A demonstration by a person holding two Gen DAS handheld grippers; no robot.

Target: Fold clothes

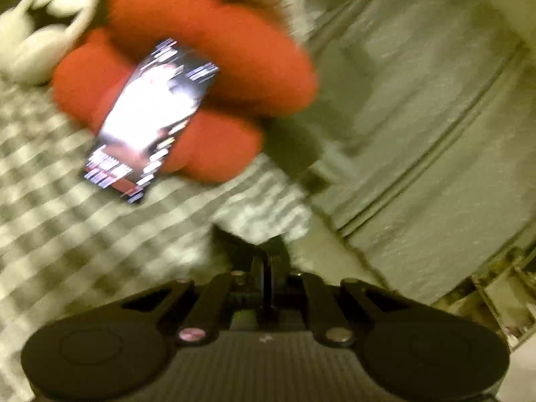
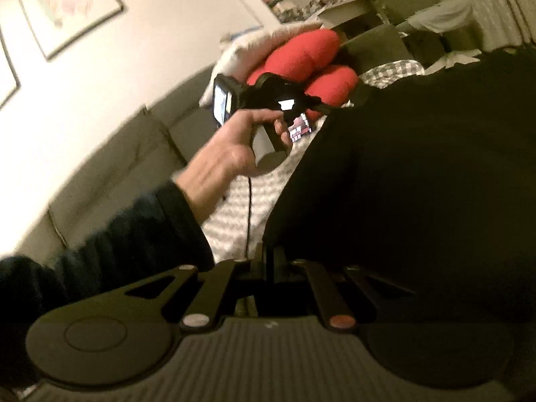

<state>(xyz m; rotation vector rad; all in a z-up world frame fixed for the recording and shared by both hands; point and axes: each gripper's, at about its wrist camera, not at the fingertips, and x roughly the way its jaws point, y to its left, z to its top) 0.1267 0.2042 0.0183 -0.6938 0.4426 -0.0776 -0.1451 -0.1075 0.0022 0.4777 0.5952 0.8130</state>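
- Closed on the dark garment point(image 2: 418, 174), my right gripper point(image 2: 268, 261) holds its near edge.
- Left gripper point(image 1: 264, 254) is closed too; cloth within cannot be confirmed.
- Garment hangs raised over the checked bedcover point(image 1: 67, 221), unfolded; judged early, all folds remain.
- Beyond: red cushion point(image 1: 207, 40).

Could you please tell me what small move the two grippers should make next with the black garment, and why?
I would probably draw both grippers slightly apart to tauten the black fabric garment. The fingers of the right gripper look shut on its near edge, the left gripper meets its far edge, yet it hangs slack over the checked white-and-grey blanket.
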